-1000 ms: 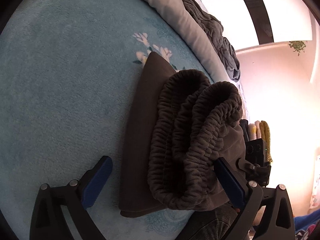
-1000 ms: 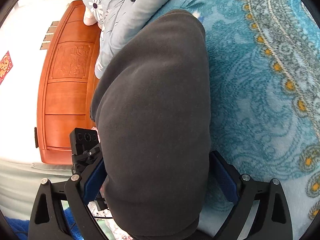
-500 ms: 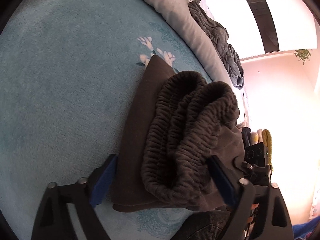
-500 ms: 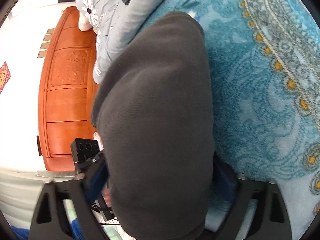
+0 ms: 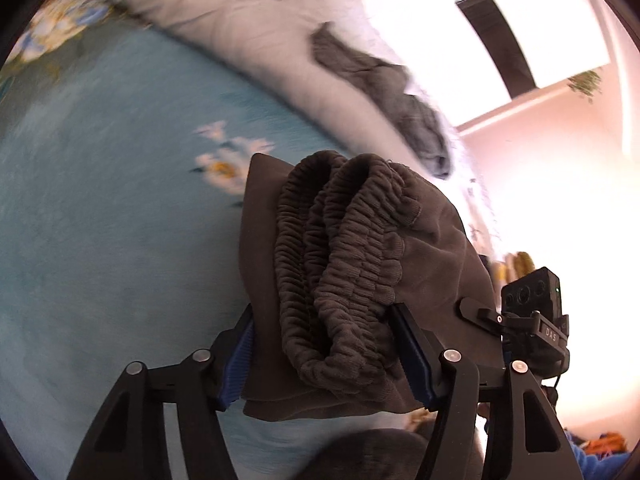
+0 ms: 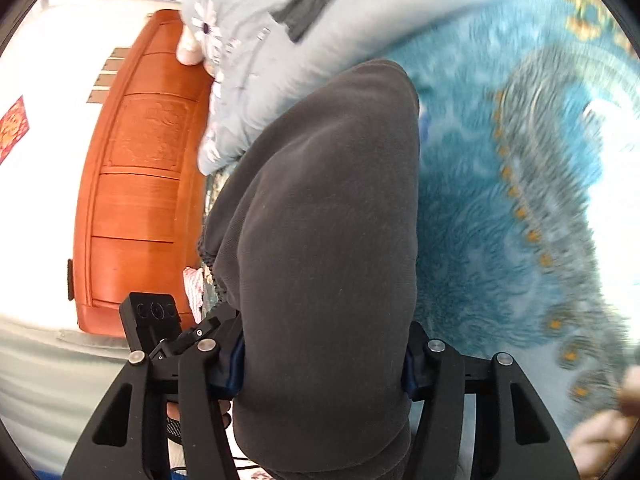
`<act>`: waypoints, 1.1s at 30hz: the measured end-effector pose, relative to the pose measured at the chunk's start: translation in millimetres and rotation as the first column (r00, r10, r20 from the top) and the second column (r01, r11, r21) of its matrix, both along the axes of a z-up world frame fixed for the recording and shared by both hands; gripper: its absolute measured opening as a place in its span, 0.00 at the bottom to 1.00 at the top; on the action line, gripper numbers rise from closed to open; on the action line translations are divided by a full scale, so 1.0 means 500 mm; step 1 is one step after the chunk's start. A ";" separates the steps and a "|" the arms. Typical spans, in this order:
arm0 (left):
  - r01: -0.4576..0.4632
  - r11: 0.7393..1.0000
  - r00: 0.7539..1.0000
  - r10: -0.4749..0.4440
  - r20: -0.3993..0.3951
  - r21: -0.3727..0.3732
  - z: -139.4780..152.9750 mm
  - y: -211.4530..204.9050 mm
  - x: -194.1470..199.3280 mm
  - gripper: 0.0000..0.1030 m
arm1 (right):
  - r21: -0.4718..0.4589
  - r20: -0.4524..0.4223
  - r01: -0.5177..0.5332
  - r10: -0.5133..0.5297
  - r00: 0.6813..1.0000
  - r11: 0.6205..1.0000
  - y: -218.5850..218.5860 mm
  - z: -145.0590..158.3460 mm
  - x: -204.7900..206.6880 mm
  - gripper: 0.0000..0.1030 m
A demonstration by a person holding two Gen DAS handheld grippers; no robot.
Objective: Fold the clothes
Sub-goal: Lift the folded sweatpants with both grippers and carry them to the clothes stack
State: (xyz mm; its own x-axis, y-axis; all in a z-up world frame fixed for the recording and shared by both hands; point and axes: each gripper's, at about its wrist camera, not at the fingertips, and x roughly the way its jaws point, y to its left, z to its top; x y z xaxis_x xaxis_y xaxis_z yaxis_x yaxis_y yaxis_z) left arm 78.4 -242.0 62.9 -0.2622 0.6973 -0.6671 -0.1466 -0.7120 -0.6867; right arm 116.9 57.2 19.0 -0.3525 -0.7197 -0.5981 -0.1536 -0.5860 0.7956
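A folded dark grey-brown garment with a ribbed elastic waistband (image 5: 344,264) is clamped between the blue-padded fingers of my left gripper (image 5: 328,344) and lifted off the teal blanket (image 5: 104,248). The same folded garment (image 6: 324,240) fills the right wrist view, squeezed between the fingers of my right gripper (image 6: 324,360). Both grippers hold opposite ends of the bundle. The right gripper's body (image 5: 532,308) shows past the garment in the left wrist view.
A pale grey duvet (image 5: 248,28) lies along the bed's far side with a crumpled grey garment (image 5: 400,96) on it. An orange wooden headboard (image 6: 136,184) stands at left in the right wrist view. The patterned teal blanket (image 6: 520,220) spreads to the right.
Both grippers have closed from wide open onto the folded garment and lifted it off the blanket; the views have tilted up and blurred with motion.
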 end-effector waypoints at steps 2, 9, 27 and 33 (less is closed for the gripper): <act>0.033 0.999 0.999 -0.032 -0.037 0.024 0.040 0.042 0.010 0.66 | 0.017 -0.041 0.011 -0.010 0.999 1.000 0.042 0.046 0.033 0.57; 0.197 0.978 0.967 -0.181 -0.179 0.074 0.187 0.224 0.047 0.66 | 0.073 -0.180 0.065 -0.051 0.982 0.995 0.195 0.209 0.151 0.57; 0.617 0.786 0.760 -0.583 -0.288 0.036 0.383 0.851 0.164 0.66 | 0.210 -0.351 0.347 -0.261 0.899 0.914 0.642 0.470 0.444 0.57; 0.635 0.771 0.758 -0.609 -0.235 0.049 0.376 1.019 0.167 0.65 | 0.235 -0.325 0.362 -0.278 0.904 0.902 0.783 0.476 0.441 0.57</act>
